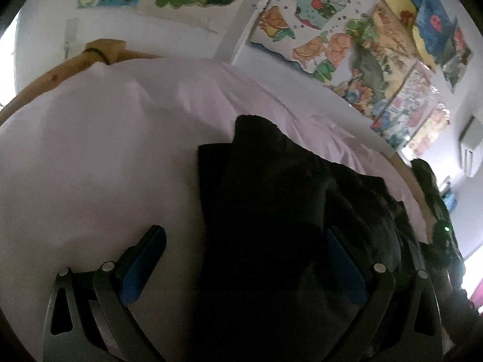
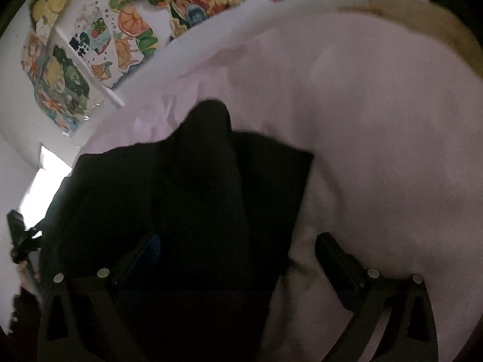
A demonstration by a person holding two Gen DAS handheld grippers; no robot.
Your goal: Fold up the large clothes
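Observation:
A black garment [image 1: 286, 196] lies partly folded in layers on a pale lilac bed sheet [image 1: 105, 166]. My left gripper [image 1: 244, 250] hovers over its near end with the jaws wide open. One blue pad [image 1: 145, 265] is above the sheet and the other is above the cloth. In the right wrist view the same black garment [image 2: 196, 187] fills the lower left, on the sheet [image 2: 377, 135]. My right gripper [image 2: 238, 250] is also open. Its left finger is over the dark cloth, its right finger [image 2: 338, 259] over the sheet. Neither gripper pinches the cloth.
A wooden bed frame [image 1: 45, 75] [image 2: 437, 21] rims the mattress. Colourful paintings [image 1: 317, 30] [image 2: 120, 39] cover the white wall behind. An air conditioner [image 1: 471, 150] hangs at the far right. A dark device with a green light [image 1: 443, 229] sits beyond the garment's right edge.

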